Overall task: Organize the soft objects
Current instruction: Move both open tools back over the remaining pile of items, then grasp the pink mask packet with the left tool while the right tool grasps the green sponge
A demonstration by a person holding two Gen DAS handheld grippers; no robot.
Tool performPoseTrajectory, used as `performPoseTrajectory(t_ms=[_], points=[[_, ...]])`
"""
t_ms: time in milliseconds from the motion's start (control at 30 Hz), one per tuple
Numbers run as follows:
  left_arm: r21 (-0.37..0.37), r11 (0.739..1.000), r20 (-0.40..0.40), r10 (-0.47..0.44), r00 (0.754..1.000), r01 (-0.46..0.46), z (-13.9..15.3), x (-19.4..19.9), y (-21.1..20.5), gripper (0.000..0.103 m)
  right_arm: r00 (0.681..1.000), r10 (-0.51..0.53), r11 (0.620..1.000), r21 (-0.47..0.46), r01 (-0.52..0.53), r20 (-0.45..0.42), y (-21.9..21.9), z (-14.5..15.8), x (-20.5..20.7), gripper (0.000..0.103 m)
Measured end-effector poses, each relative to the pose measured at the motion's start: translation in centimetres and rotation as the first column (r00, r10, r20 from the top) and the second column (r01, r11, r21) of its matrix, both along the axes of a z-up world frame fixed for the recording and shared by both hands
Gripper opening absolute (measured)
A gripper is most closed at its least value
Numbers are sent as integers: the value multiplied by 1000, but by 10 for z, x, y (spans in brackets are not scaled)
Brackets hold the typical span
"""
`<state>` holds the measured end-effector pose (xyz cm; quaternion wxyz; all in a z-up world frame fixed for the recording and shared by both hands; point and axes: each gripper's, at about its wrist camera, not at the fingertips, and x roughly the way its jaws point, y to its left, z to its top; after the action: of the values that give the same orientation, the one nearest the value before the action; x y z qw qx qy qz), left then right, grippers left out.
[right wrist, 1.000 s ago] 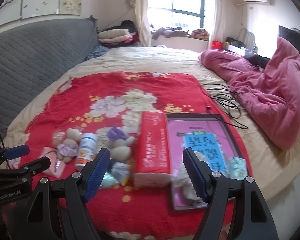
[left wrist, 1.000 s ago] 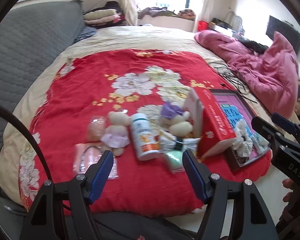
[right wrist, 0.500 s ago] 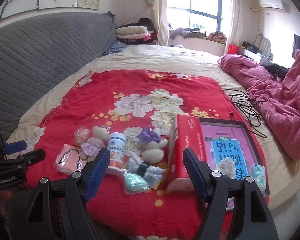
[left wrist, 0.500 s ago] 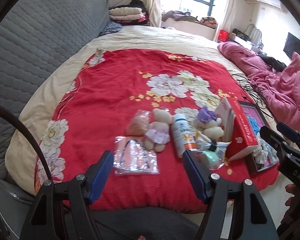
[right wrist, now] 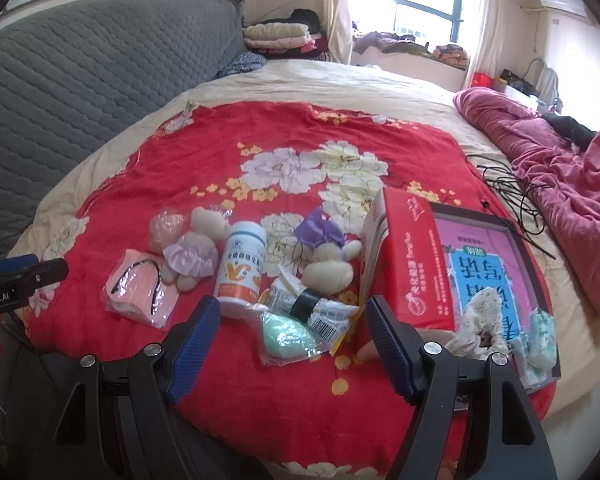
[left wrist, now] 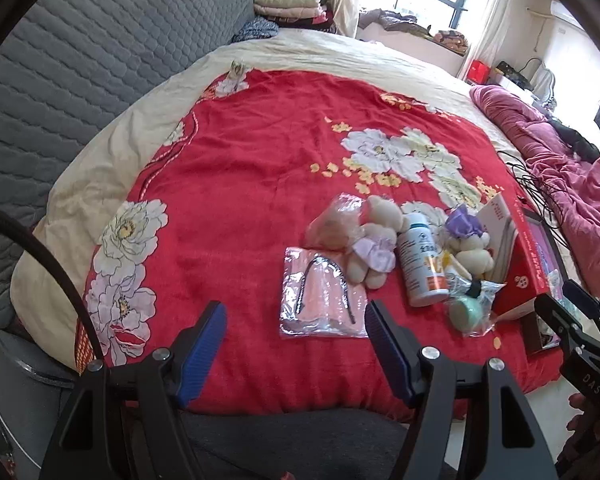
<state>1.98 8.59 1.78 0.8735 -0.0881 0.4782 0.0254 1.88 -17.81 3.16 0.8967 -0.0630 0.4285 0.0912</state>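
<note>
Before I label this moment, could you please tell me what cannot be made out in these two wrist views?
- Left wrist view: the framed pink picture is mostly hidden behind the red box; its print is unreadable.
- Right wrist view: what the red box holds is hidden by its walls.
- Both views: the white bottle label is too small to read.
- Right wrist view: the left gripper is cut off by the picture's edge.

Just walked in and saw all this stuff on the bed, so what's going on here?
A person holds a two-finger gripper in each hand over a red floral blanket. The left gripper and right gripper are both open and empty. On the blanket lie two small plush bears, a white bottle, bagged items, a red box and a pink book. Nothing has been picked up yet.
</note>
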Motion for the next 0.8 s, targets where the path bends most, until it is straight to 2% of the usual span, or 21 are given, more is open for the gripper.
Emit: performPoseTrajectory(t_ms=[300,700,800], points=[[-19,1000,-88,1,996,-3,-35,12,6,71,999,-1,1000,-3,0,-54,0,-23,5,76],[-140,990,-151,0,988,-22,-85,50,27,71,995,-2,1000,-15,0,-98,0,-44,18,76],[-140,990,-161,-3,987,-20,-92,57,26,71,994,-2,1000,-24,-1,-109,2,-51,20,76]])
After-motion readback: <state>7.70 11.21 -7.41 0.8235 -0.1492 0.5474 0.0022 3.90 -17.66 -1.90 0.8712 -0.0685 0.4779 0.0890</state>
